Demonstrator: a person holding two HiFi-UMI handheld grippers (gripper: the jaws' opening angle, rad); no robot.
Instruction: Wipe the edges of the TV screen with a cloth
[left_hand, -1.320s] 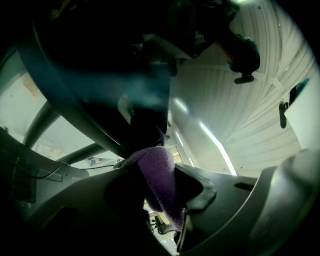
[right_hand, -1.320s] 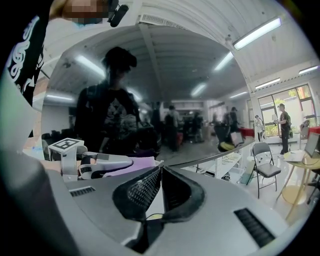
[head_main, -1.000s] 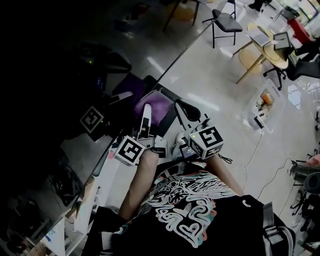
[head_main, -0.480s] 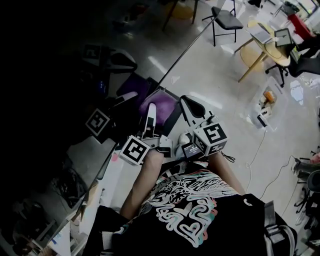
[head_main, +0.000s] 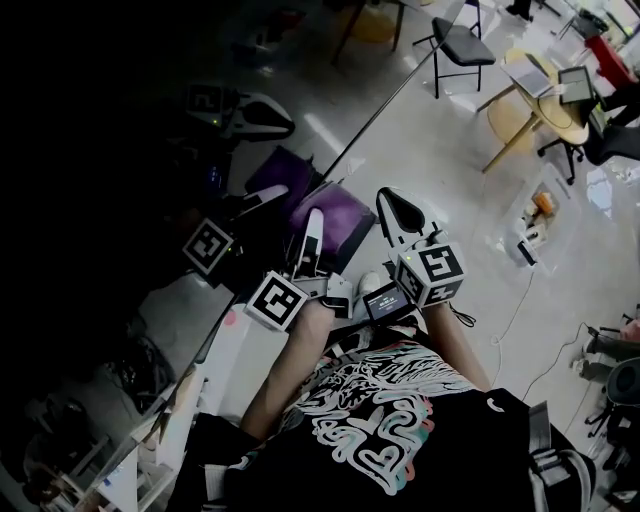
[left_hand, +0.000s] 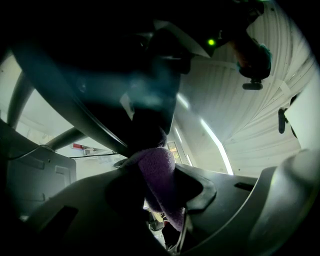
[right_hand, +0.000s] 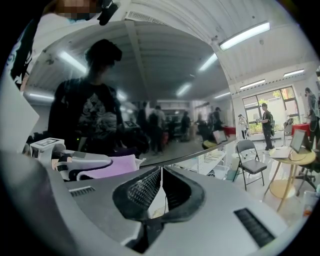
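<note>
Left gripper (head_main: 312, 232): the fingers pinch a purple cloth (head_main: 340, 214). In the left gripper view the cloth (left_hand: 159, 176) is bunched between the two fingers and rises to meet a dark bar that crosses the frame.

Cloth position: at the edge of the TV screen (head_main: 120, 150), about midway along the visible part of the edge. In the head view this edge runs diagonally from upper right to lower left. The screen is dark and glossy, and it mirrors the cloth and both marker cubes.

Right gripper (head_main: 393, 202): the fingers are pressed together with nothing between them. It is held just right of the left gripper, off the screen and above the floor (head_main: 450, 170). The right gripper view shows the closed fingers (right_hand: 172, 186), the cloth to their left and the screen surface (right_hand: 150, 125) beyond, with a person reflected in it.

A black folding chair (head_main: 462, 44) stands on the floor, well apart from the screen.
</note>
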